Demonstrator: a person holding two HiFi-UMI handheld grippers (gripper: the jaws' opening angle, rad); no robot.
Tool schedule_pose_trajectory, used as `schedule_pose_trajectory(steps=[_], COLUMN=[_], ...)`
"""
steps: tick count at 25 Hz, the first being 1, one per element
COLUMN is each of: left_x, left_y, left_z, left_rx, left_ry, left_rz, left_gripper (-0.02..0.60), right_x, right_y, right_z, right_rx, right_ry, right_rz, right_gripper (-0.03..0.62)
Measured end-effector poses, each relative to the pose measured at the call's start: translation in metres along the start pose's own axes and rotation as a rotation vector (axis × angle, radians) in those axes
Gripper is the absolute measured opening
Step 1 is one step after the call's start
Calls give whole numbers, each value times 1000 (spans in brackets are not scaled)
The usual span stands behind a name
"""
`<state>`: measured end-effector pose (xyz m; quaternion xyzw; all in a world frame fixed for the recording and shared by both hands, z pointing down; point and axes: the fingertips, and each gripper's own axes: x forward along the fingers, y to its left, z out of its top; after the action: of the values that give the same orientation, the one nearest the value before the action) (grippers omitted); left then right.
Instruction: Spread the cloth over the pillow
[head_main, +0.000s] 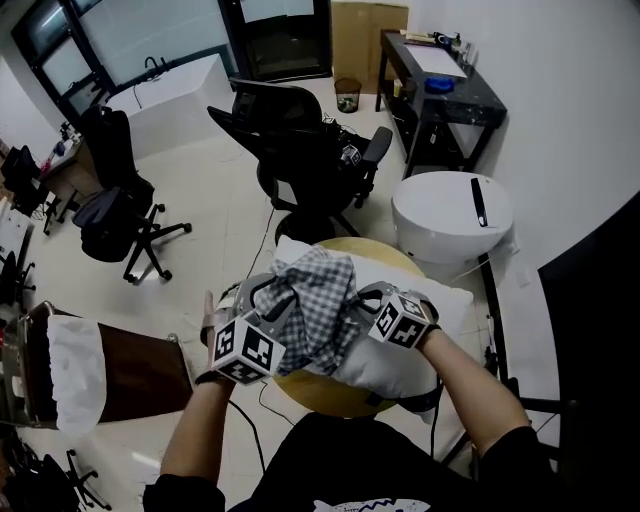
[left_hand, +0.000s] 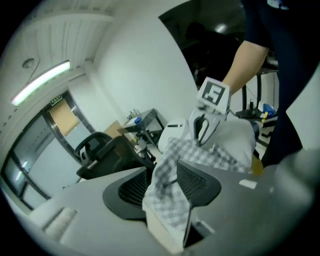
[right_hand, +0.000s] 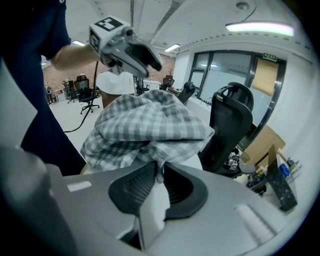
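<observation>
One crumpled, grey-checked woven cloth (head_main: 315, 300) atop a plump white pillow (head_main: 392, 368).

A black short-sleeved shirt (head_main: 340, 465) with white print fills the lower centre. The grey left gripper (head_main: 255, 295) and right gripper (head_main: 365, 297) each carry a white cube (head_main: 246, 350) with black square markers, plus ribbed black pads.

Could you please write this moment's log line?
left gripper open, cloth between jaws | right gripper shut on cloth | cloth bunched on pillow

An office, with swivel chairs (head_main: 300, 135), a black desk (head_main: 445, 95) and glass partitions (head_main: 150, 30).
</observation>
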<state>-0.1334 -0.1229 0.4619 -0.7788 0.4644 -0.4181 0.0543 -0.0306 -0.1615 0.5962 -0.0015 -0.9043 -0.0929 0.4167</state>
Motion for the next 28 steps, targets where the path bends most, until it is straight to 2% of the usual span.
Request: schedule_pose_trajectory(steps=[1,2,3,5,8,10,13,16,19,20,24,25,28], left_x=[-5,-4,3,29,70,90,109,117,122,123,117,114,98], left_y=[-24,-56,-90,-144,-174,-179,-183,-189,-194,-194,-188,-186,-178], left_z=[22,38,47,46,38,33,17,6,-1,-3,-2,0,15], left_rx=[-1,4,23,103,231,277,266,239,257,273,309,304,271], left_ry=[-58,-100,-114,-71,4,27,72,94,88,86,59,46,-2], left_rz=[-44,-118,-199,-292,-277,-260,-301,-362,-382,-375,-334,-330,-312], left_gripper=[156,118,106,104,104,104,115,215,230,213,36,9,2], right_x=[-1,-3,-5,-8,-13,-16,-20,-22,-25,-25,-30,-32,-41], right_y=[-2,-4,-5,-9,-14,-17,-18,-17,-18,-18,-19,-19,-26], right_z=[-1,-1,-2,-3,-4,-4,-4,-5,-7,-7,-8,-9,-15], right_rx=[3,9,16,28,29,40,62,70,77,76,76,77,78], right_ry=[4,8,13,28,53,64,77,96,113,118,129,131,129], right_rz=[-10,-19,-28,-42,-62,-74,-92,-105,-119,-124,-146,-148,-165], right_gripper=[43,34,27,23,20,20,20,20,20,20,18,18,18])
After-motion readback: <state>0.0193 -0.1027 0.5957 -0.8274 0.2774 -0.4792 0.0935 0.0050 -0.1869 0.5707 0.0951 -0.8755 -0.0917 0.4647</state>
